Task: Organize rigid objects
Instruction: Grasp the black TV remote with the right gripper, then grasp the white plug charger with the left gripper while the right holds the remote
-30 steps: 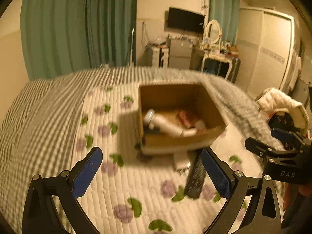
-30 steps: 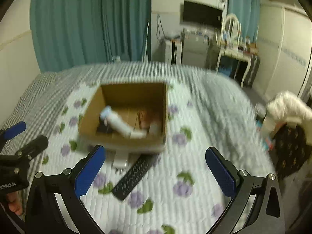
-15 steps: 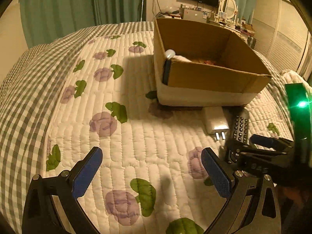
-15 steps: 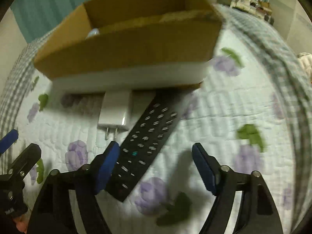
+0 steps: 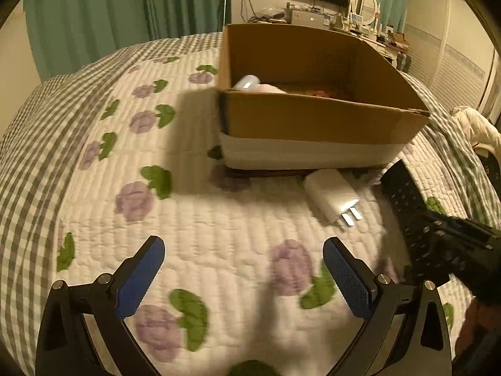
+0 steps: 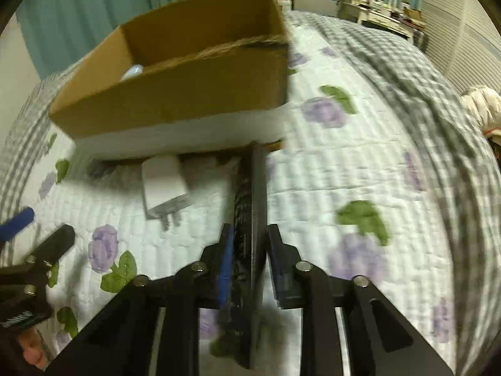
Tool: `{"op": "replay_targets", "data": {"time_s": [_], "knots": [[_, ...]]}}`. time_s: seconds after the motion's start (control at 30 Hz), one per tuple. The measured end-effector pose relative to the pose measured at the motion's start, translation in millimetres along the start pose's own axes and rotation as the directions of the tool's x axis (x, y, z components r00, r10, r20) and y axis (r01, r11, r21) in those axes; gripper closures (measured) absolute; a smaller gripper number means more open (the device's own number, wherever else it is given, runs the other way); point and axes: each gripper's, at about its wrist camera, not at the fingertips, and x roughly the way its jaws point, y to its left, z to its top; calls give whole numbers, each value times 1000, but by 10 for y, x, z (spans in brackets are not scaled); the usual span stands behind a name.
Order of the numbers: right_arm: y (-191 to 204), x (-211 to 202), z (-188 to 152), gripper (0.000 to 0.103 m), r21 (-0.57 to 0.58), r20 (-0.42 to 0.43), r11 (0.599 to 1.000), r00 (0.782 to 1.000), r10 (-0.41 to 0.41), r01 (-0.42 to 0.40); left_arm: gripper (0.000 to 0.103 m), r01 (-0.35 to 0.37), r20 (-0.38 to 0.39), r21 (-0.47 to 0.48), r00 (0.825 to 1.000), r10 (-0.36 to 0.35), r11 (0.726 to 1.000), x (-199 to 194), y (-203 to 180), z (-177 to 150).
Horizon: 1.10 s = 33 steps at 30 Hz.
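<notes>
A black remote control (image 6: 250, 206) stands on edge between the fingers of my right gripper (image 6: 250, 250), which is shut on it; in the left wrist view the remote (image 5: 407, 197) is at the right, with the right gripper (image 5: 460, 244) on its near end. A white plug adapter (image 5: 332, 195) lies on the quilt in front of the open cardboard box (image 5: 313, 116); it also shows in the right wrist view (image 6: 162, 181). The box (image 6: 175, 94) holds a white bottle (image 5: 247, 82) and other items. My left gripper (image 5: 244, 272) is open and empty above the quilt.
The floral quilt (image 5: 188, 219) covers a bed with a grey checked blanket (image 6: 407, 72) around it. Green curtains (image 5: 125, 9), a dresser with a mirror (image 5: 363, 3) and a wardrobe stand behind. A white garment (image 5: 476, 128) lies at the right.
My right gripper has closed on the remote and turned it on edge, lifting its near end. The left gripper has moved slightly closer to the box and stays open.
</notes>
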Motion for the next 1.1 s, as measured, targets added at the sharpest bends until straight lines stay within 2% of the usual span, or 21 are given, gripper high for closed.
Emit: {"op": "replay_targets", "data": {"time_s": [0.17,0.23,0.4,0.57,0.7,0.77,0.83,0.9,0.93,0.97,1.1], "knots": [[-208,-241,137,83,-3,51,998,997,-62,63,0,9,-15,25,1000,-8,1000,33,-298,40],[-265,-297,257,83,21,69,998,996,-56,55,0,0,-20,27,1000,0,1000,65,-389,64],[-389,-269,300,83,51,89,997,994,-62,57,0,57,-20,19,998,-57,998,182,-595,170],[-472,-143,338,83,105,85,994,996,-34,25,1,57,-20,54,998,-56,997,382,-812,285],[-488,-79,386,83,105,93,994,995,-25,15,4,53,-44,44,998,-51,998,618,-904,341],[-484,-49,396,83,100,90,995,995,-29,20,18,50,-64,48,997,-47,998,731,-935,339],[-492,-1,396,83,103,83,995,996,-23,15,26,40,-88,54,995,-35,998,836,-963,311],[-493,42,390,83,102,76,995,997,-22,14,36,31,-72,59,997,-27,998,820,-974,294],[-491,52,379,83,99,73,995,997,-21,14,50,36,-71,60,997,-31,998,798,-973,292],[-492,61,375,83,95,71,995,997,-20,13,52,55,-74,59,996,-51,997,770,-971,289],[-518,24,359,83,97,79,995,997,-6,-2,55,61,-87,44,995,-57,997,606,-912,205]]}}
